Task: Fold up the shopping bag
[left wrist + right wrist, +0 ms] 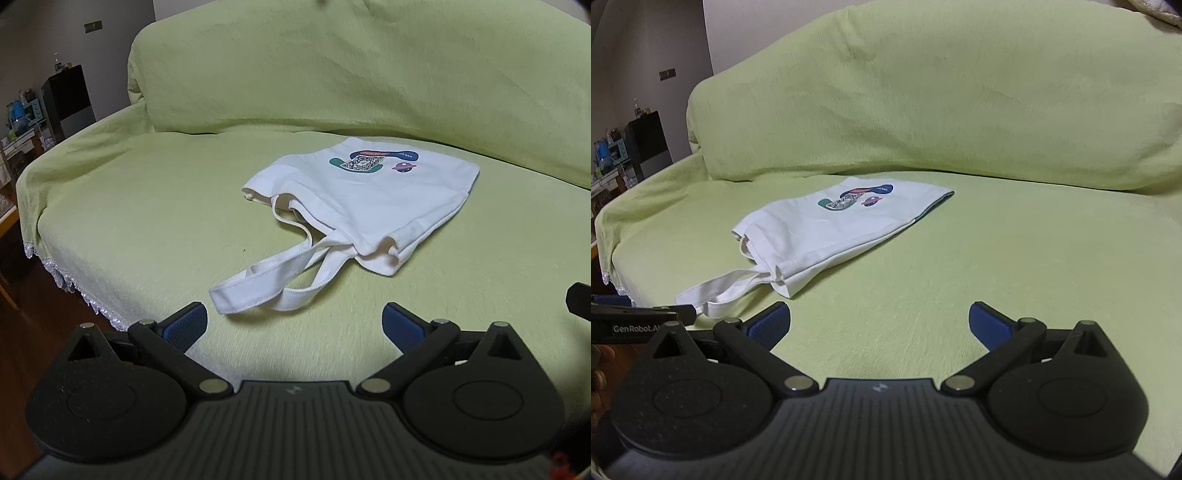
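The left gripper [293,321] is held low over the green sofa cover [129,221] with its jaws spread wide and empty, just short of the handles [273,280]. The white shopping bag [369,199] lies flat and unfolded mid-seat, straps trailing forward. To the right, the right gripper [879,319] is likewise held apart and empty, presumably readied for a first grasp.

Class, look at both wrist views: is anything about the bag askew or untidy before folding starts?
Yes. The white bag lies skewed on the green sofa cover, its handles sprawled loose toward the grippers, its mouth rumpled. Nothing looks torn or spilled.
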`<state>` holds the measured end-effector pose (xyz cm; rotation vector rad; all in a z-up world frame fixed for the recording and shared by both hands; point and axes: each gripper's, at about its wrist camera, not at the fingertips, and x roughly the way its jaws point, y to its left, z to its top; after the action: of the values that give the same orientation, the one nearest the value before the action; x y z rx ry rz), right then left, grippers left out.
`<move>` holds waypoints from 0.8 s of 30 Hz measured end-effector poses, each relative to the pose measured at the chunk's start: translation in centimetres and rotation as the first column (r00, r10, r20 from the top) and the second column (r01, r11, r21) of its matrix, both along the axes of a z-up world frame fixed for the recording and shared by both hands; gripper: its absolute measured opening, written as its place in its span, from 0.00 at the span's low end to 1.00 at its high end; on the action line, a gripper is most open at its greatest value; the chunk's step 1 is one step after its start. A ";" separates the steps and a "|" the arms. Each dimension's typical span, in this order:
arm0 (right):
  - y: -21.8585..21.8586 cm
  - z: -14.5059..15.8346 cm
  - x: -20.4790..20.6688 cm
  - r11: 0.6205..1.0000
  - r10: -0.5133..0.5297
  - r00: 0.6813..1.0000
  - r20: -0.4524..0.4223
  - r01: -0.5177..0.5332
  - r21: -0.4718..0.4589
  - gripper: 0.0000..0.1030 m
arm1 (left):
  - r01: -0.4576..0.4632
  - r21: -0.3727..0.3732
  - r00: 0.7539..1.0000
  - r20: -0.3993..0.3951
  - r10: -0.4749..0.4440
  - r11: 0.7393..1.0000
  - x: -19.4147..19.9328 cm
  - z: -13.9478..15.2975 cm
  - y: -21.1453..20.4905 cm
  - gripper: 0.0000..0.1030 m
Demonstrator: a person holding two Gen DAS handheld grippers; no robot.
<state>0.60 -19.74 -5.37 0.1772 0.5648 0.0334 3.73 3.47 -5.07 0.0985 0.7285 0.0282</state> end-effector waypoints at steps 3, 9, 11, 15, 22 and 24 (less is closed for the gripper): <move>-0.1 -0.2 1.0 1.000 0.000 1.000 -0.008 -0.001 -0.014 0.99 | 0.012 0.004 1.000 0.004 -0.012 1.000 0.5 -0.1 0.0 0.98; -0.5 -0.4 2.7 1.000 0.006 1.000 -0.029 -0.007 -0.029 0.99 | 0.059 0.044 0.998 0.028 -0.060 0.997 1.3 -1.0 0.6 0.98; -0.4 -0.6 3.3 1.000 0.016 0.999 -0.044 -0.016 -0.014 0.99 | 0.074 0.087 0.996 0.037 -0.078 0.993 1.6 -1.6 0.9 0.98; -0.2 -1.3 5.4 0.995 0.041 0.996 -0.084 -0.033 0.092 0.99 | 0.138 0.184 0.988 0.038 -0.147 0.973 2.6 -3.2 1.2 0.98; 0.5 -4.3 11.1 0.915 0.042 0.978 -0.204 0.044 0.401 0.98 | 0.285 0.356 0.950 0.019 -0.312 0.890 4.9 -6.4 1.6 0.98; 0.7 -5.6 12.8 0.861 0.036 0.969 -0.244 0.094 0.499 0.96 | 0.335 0.389 0.930 0.009 -0.368 0.858 5.5 -7.3 1.7 0.98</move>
<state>13.41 -19.07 -11.02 0.7168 0.7950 0.1335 9.19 5.22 -12.39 0.6030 0.6042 -0.1774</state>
